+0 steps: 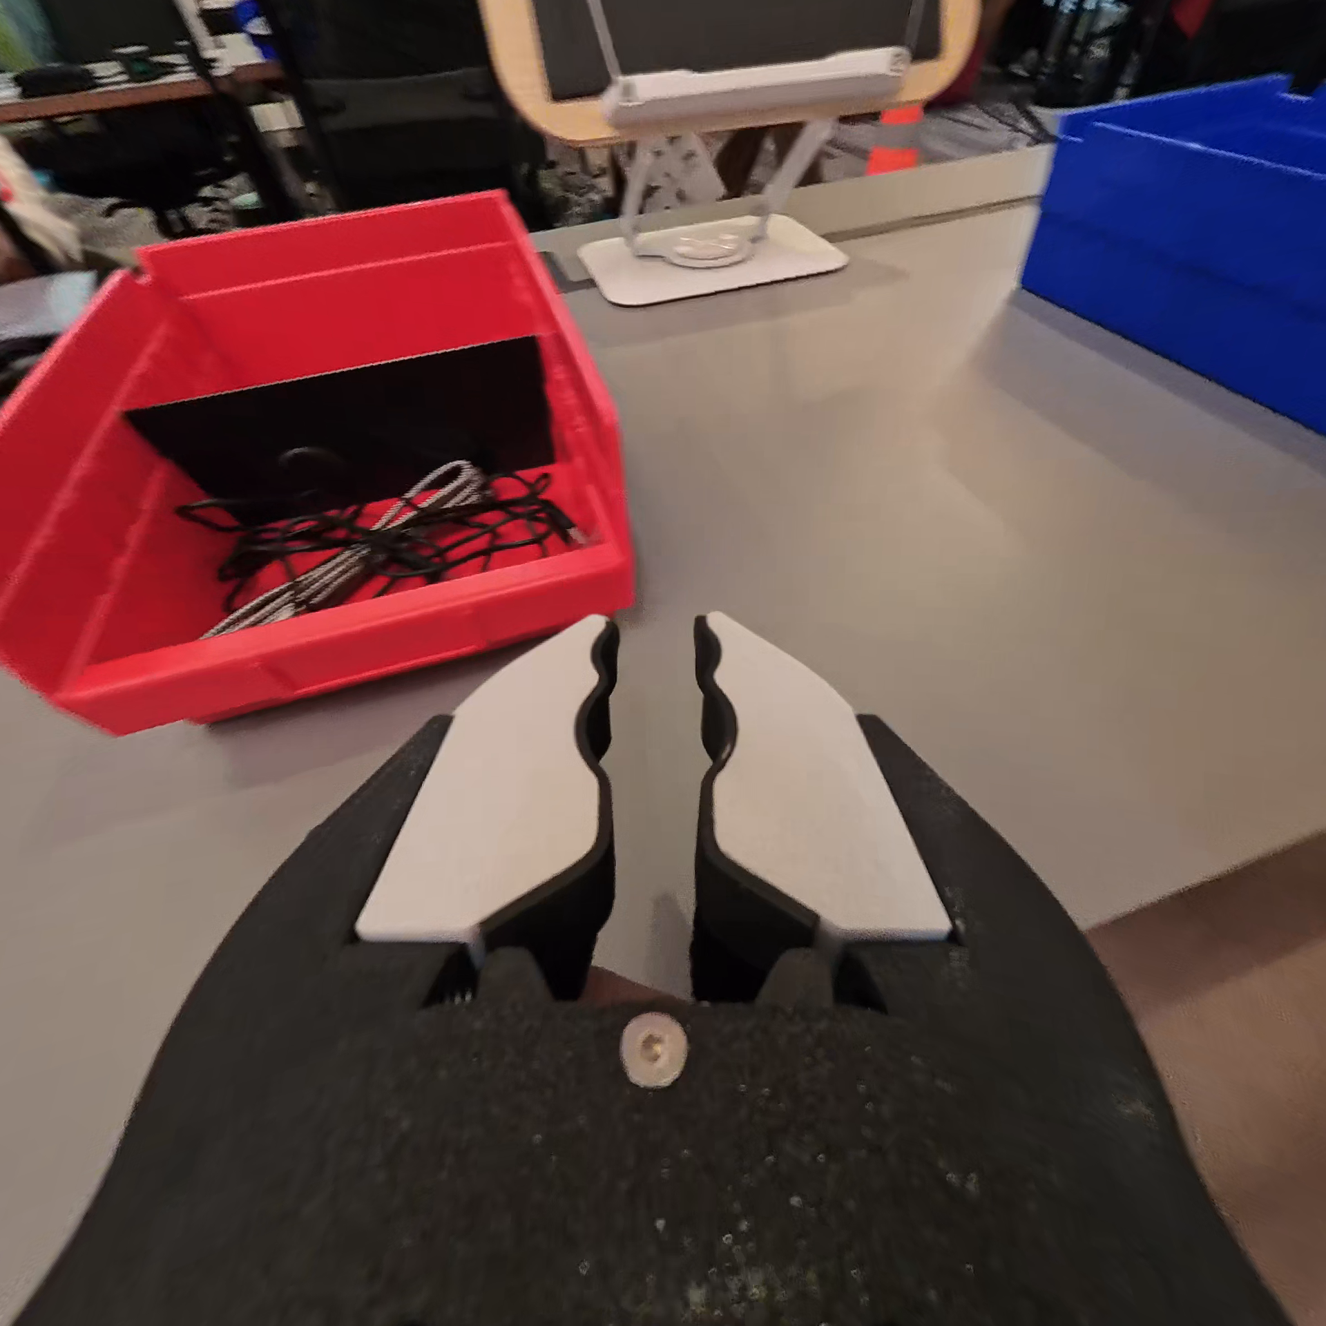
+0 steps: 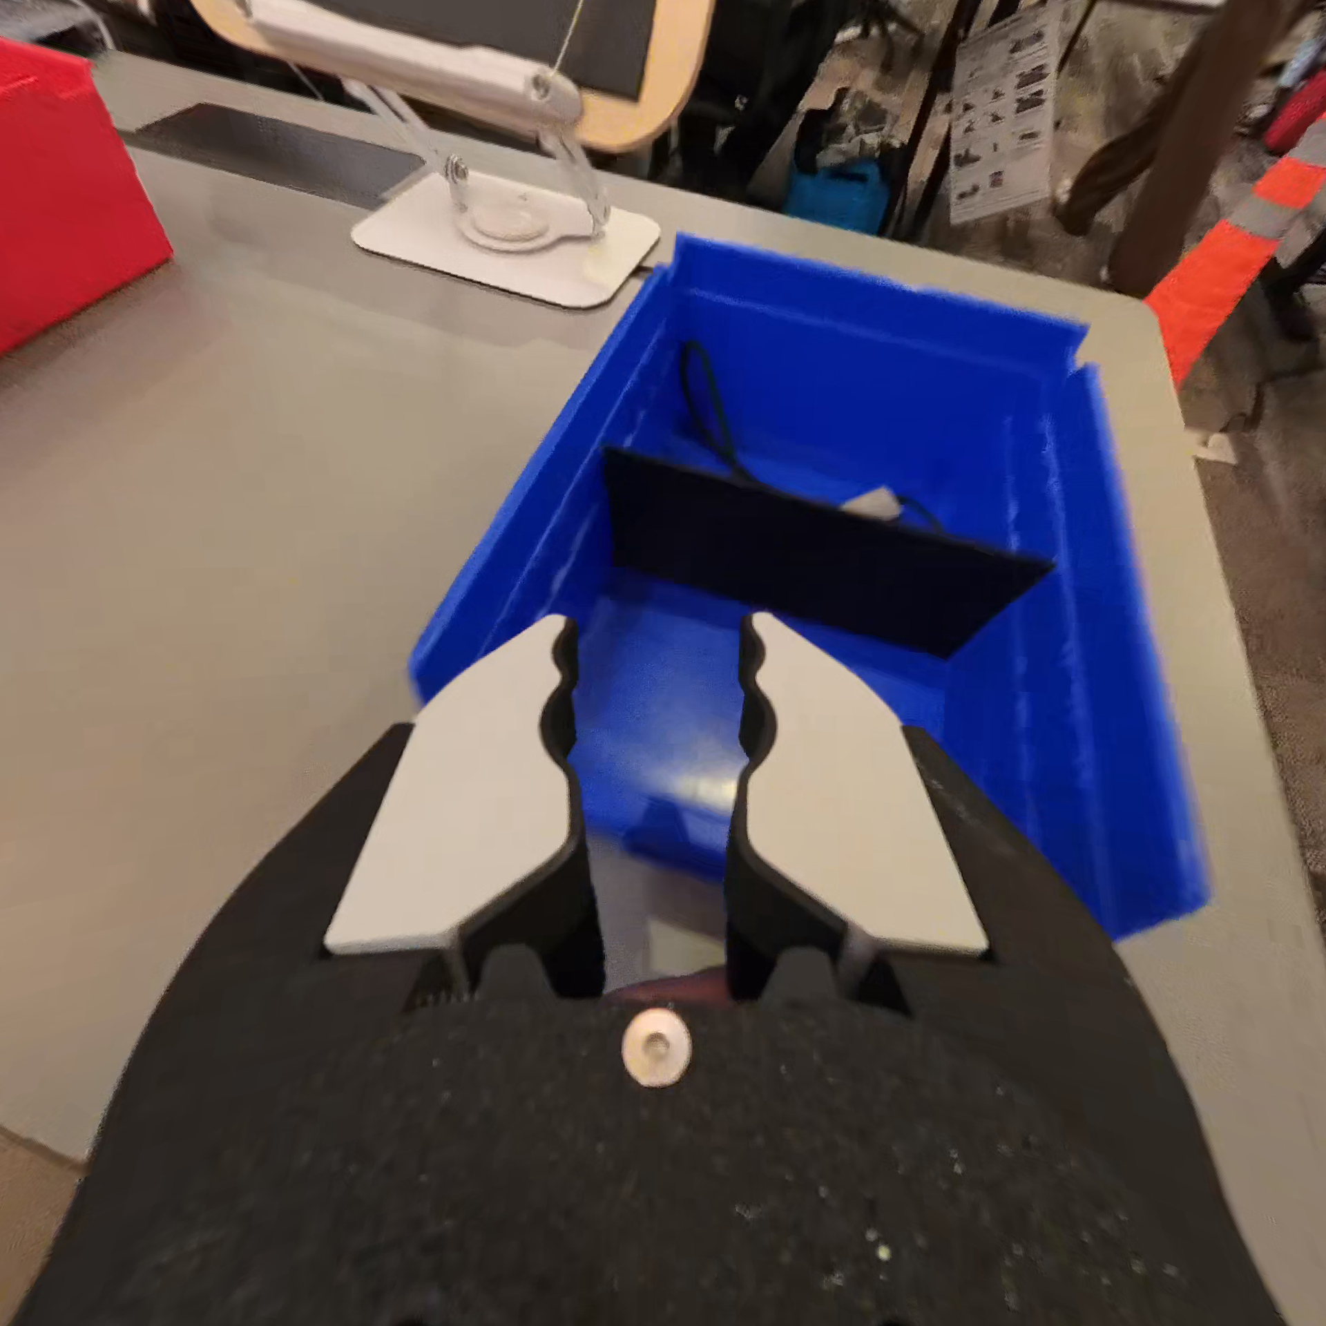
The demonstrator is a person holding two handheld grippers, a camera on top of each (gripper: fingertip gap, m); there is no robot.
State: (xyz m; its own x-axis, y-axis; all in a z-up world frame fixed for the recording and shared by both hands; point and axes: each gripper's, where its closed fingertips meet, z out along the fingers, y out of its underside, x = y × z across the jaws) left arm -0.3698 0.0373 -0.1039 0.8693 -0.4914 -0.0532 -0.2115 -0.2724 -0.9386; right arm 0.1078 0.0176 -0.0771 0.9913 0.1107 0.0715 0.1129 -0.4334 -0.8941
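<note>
- 2 grippers are up over the grey table (image 1: 897, 502), and both are empty. The left gripper (image 1: 651, 631) has its fingers a narrow gap apart with nothing between them, hanging over bare tabletop just beside the near right corner of the red bin (image 1: 459, 631).
- The right gripper (image 2: 656, 628) has its fingers set wider apart, also holding nothing, and it hovers over the near compartment of the blue bin (image 2: 1076, 717), which looks bare.
- In the red bin, a tangle of thin black cables (image 1: 402, 538) and a grey braided cable (image 1: 445, 488) lie heaped in front of a black divider (image 1: 344, 409). My guess is that 1 strand pulled from that knot would drag the rest with it, and could tip or slide the light bin.
- In the blue bin, a black cable (image 2: 707, 402) with a pale plug (image 2: 872, 502) sits behind the black divider panel (image 2: 811, 552). A reach over that panel could knock it loose, I think.
- A white stand (image 2: 502, 237) sits at the far side of the table between the 2 bins; a wide swing could clip it.
- Both views are blurred, so fine detail is uncertain.
</note>
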